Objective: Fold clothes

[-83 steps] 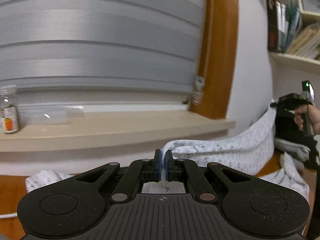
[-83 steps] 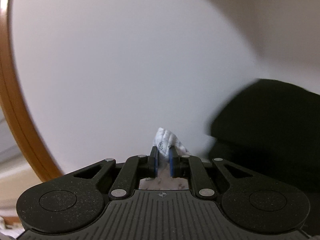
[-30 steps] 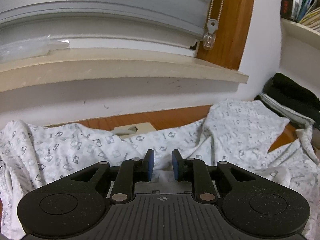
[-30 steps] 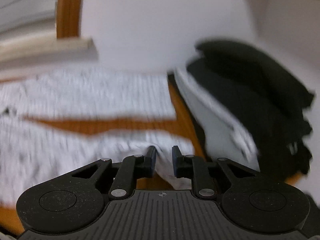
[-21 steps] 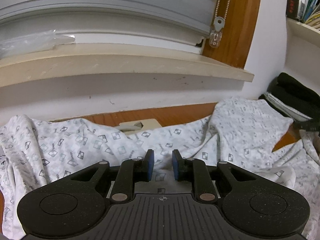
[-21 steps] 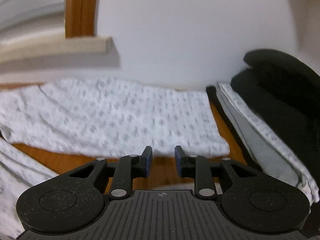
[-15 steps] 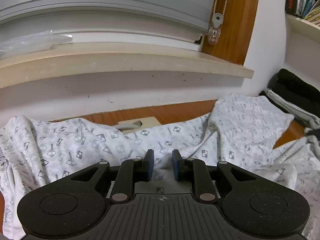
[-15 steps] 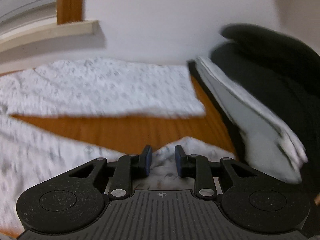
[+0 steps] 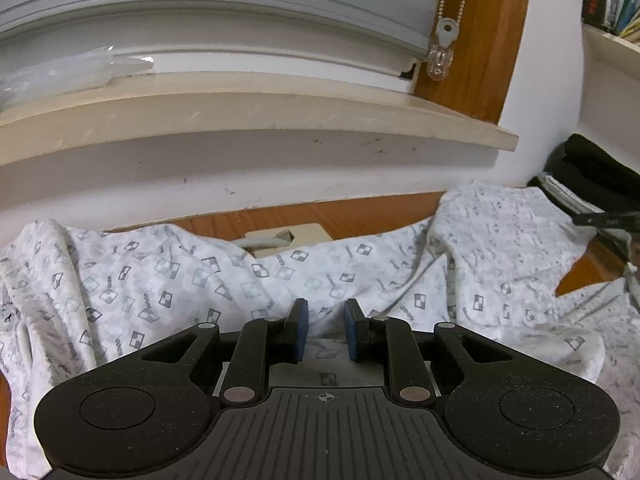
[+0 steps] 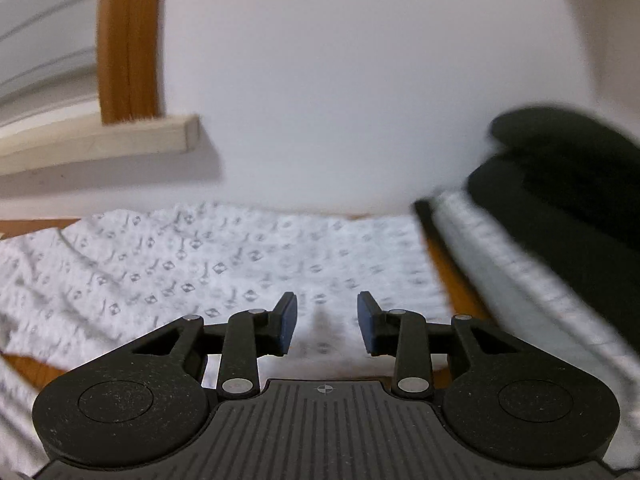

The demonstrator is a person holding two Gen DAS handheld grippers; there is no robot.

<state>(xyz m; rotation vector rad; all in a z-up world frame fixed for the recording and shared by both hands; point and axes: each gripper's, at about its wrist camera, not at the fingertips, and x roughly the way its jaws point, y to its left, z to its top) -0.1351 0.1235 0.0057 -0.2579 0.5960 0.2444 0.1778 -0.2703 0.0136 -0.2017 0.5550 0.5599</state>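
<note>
Right now the patterned white garment [image 9: 192, 280] lies spread and rumpled on the wooden table [image 9: 360, 212] under the windowsill [image 9: 240, 116]. My left tongs [image 9: 323, 334] hang just over its creases, parted and holding nothing. My right tongs [image 10: 327, 322] gape wider above its far sleeve (blurred), beside a stack of folded dark clothes [image 10: 568, 200].

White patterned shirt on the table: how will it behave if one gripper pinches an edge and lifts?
The patterned shirt lies rumpled in soft folds, so probably floppy: it should drape and trail. It looks thin, likely light. Pushed, it would probably bunch rather than slide.
</note>
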